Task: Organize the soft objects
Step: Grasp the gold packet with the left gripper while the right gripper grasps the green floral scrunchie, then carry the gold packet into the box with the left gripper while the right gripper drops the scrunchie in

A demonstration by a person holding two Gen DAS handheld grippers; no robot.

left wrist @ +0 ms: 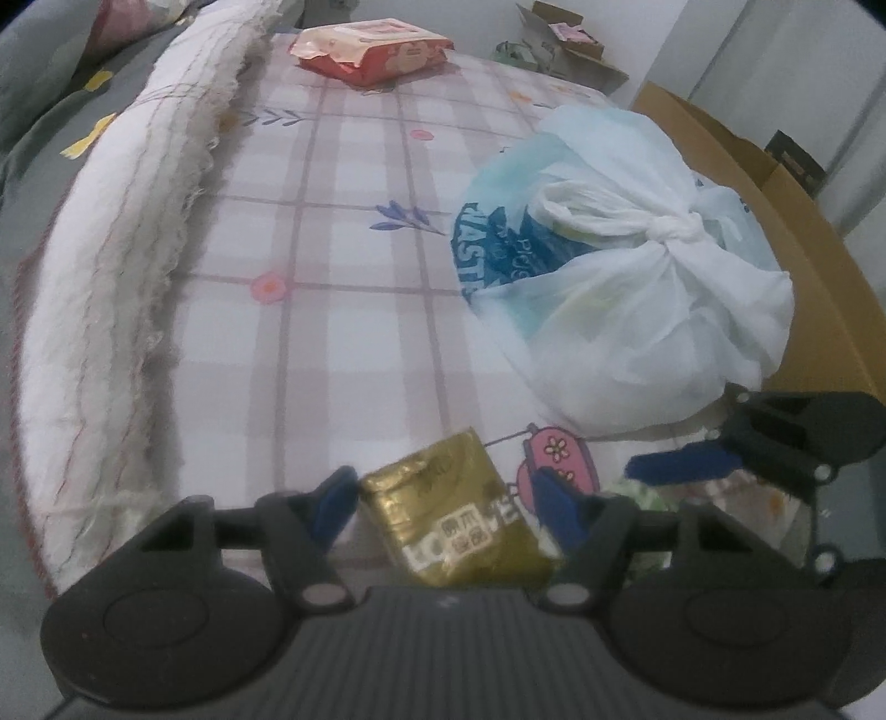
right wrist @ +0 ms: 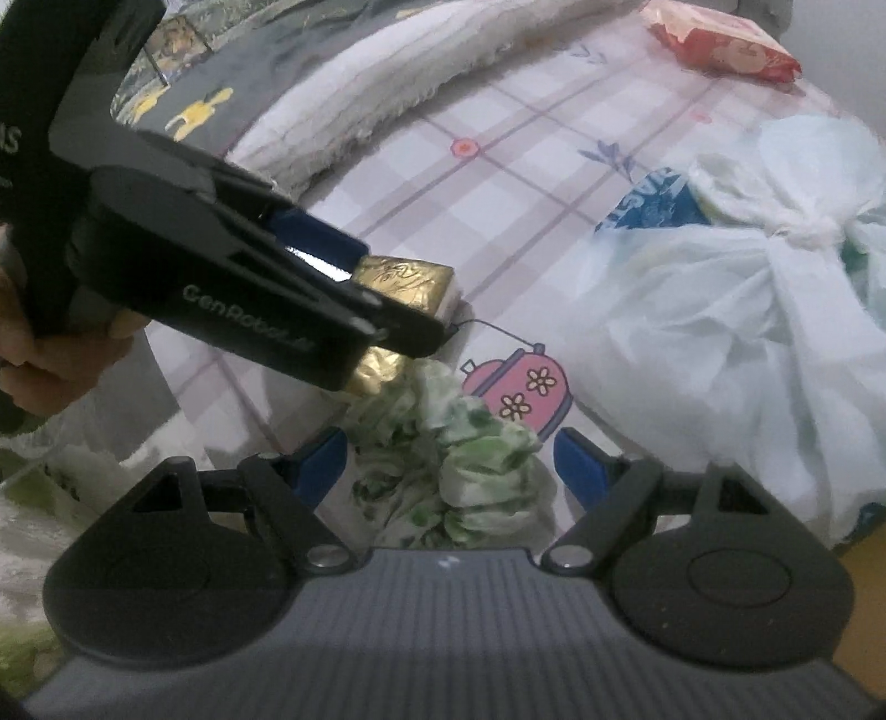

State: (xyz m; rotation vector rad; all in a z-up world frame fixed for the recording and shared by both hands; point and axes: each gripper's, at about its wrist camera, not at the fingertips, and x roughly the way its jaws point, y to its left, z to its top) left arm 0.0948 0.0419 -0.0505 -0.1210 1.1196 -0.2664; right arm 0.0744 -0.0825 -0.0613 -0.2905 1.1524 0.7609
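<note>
your left gripper holds the gold pack – a loose pinch could drop it; your right gripper, jaws wide, straddles the green cloth near the bed's edge.

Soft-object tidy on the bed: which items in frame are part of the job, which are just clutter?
In play:
- gold tissue pack, held in the left gripper
- green-and-white crumpled cloth, between the open right gripper's fingers
- knotted white plastic bag
- red wipes pack

Lying about:
- cardboard box beside the bed
- folded white blanket
</note>
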